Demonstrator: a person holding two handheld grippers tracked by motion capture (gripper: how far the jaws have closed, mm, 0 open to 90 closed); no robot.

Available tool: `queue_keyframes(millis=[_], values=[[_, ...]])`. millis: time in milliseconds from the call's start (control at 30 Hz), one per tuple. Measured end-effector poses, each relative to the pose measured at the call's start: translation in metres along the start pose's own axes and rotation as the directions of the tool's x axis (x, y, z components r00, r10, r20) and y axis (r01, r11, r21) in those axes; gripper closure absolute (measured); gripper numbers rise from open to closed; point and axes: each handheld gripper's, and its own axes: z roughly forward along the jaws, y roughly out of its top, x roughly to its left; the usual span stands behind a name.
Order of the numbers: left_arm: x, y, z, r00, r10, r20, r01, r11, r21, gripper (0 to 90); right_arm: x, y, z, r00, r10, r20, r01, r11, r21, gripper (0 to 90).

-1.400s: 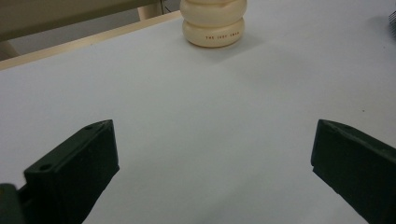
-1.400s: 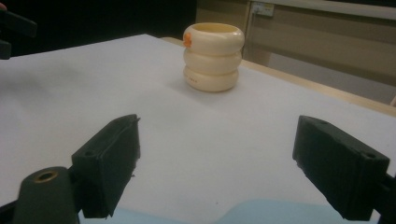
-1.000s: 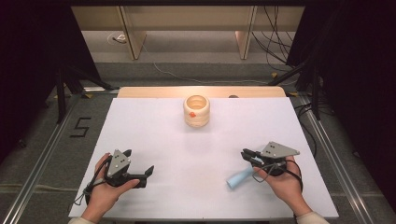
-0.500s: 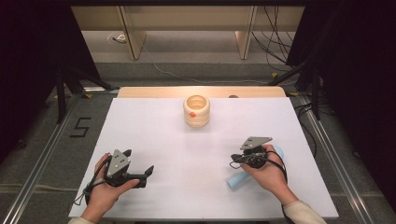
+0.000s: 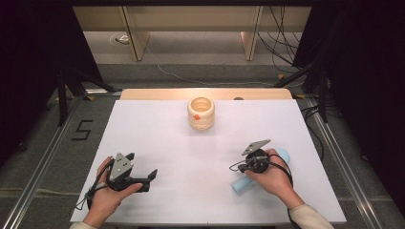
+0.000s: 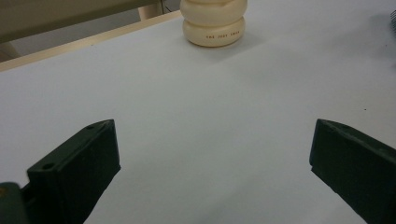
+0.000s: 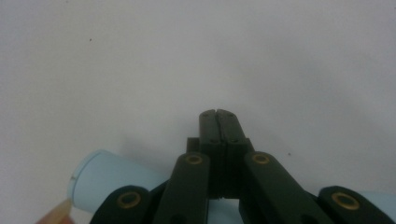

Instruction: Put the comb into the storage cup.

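Note:
A light blue tube [image 5: 240,185] lies on the white table [image 5: 172,143] at the front right, and its near end also appears in the right gripper view [image 7: 100,179]. My right gripper [image 5: 235,167] hovers just over the tube, pointing left. Its jaws are shut tip to tip with nothing between them [image 7: 218,113], and the tube passes underneath them. A cream ribbed pot [image 5: 201,113] with an orange mark stands upright at the middle back. It is also seen far ahead in the left gripper view [image 6: 214,23]. My left gripper [image 5: 151,179] rests at the front left, open and empty [image 6: 210,158].
A wooden strip [image 5: 157,94] borders the table's far edge. Metal rails [image 5: 43,162] run along both sides, and cables [image 5: 282,28] lie on the floor beyond. White surface stretches between the two grippers and the pot.
My right gripper has moved left and now sits over the blue tube, which was beside it before. The left gripper and the pot have stayed in place.

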Motion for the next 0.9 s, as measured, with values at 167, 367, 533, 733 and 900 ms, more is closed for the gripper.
queue_keyframes(millis=[167,367,533,733,900], values=[[0.000,0.000,0.000,1.0000,0.000,0.000,0.000,1.0000,0.000,0.9,0.000,-0.001,0.000,0.9999,0.009,-0.007,-0.008,1.000,0.029,90.0],[0.000,0.000,0.000,1.0000,0.001,0.000,-0.001,1.0000,-0.001,0.9,0.000,-0.003,-0.002,0.9997,0.020,-0.014,-0.019,0.997,0.072,90.0],[0.000,0.000,-0.001,1.0000,0.000,0.001,0.000,1.0000,0.000,0.9,0.000,-0.005,-0.004,0.9995,0.026,-0.017,-0.024,0.996,0.091,90.0],[0.001,0.000,-0.001,1.0000,-0.001,0.000,0.001,1.0000,-0.001,0.8,0.000,-0.013,-0.012,0.9992,0.027,-0.030,-0.023,0.991,0.135,90.0],[0.001,0.000,-0.001,1.0000,-0.003,-0.001,0.003,1.0000,-0.001,0.9,-0.001,-0.020,-0.019,0.9990,0.024,-0.037,-0.018,0.987,0.158,90.0]])
